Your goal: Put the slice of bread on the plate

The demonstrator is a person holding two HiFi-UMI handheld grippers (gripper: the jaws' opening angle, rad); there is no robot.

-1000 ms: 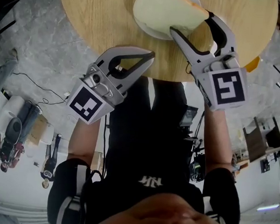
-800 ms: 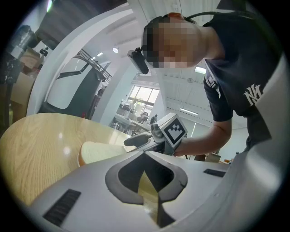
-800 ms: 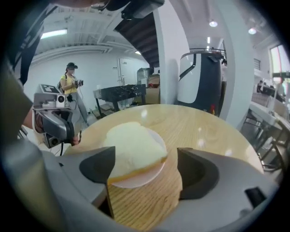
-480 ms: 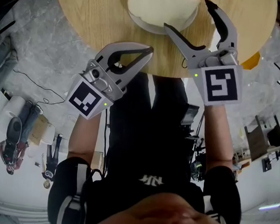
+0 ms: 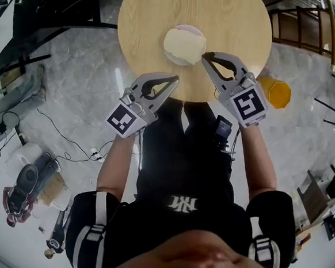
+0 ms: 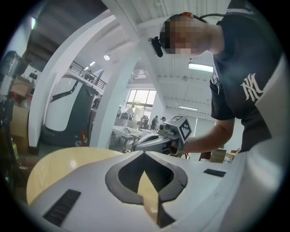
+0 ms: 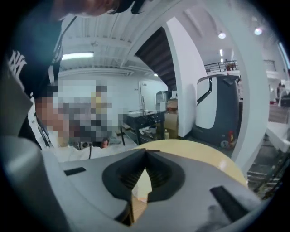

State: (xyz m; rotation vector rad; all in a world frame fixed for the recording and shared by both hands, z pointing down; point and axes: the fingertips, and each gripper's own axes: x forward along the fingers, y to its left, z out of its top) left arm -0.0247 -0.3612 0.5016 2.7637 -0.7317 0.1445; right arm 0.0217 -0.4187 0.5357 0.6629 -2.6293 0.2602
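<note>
A pale slice of bread [image 5: 184,44] lies on a small white plate [image 5: 189,27] on the round wooden table [image 5: 234,20]. My right gripper [image 5: 204,55] is just right of the plate, lifted off the table, shut with nothing between its jaws. The left gripper [image 5: 176,77] hovers at the table's near edge, below the plate, also shut and empty. In the left gripper view the jaws [image 6: 144,153] meet over the table top [image 6: 59,163]. In the right gripper view the tips [image 7: 145,150] are together above the table [image 7: 204,154].
An orange stool [image 5: 273,92] stands right of the table, and a wooden chair [image 5: 303,25] is beyond it. Cables [image 5: 69,140] and bags [image 5: 25,186] lie on the grey floor at the left. A person's body fills the lower middle.
The right jaws stood around the bread on the plate, opened wide, drew back and are now shut. Both grippers have risen, and the table looks smaller and farther.
</note>
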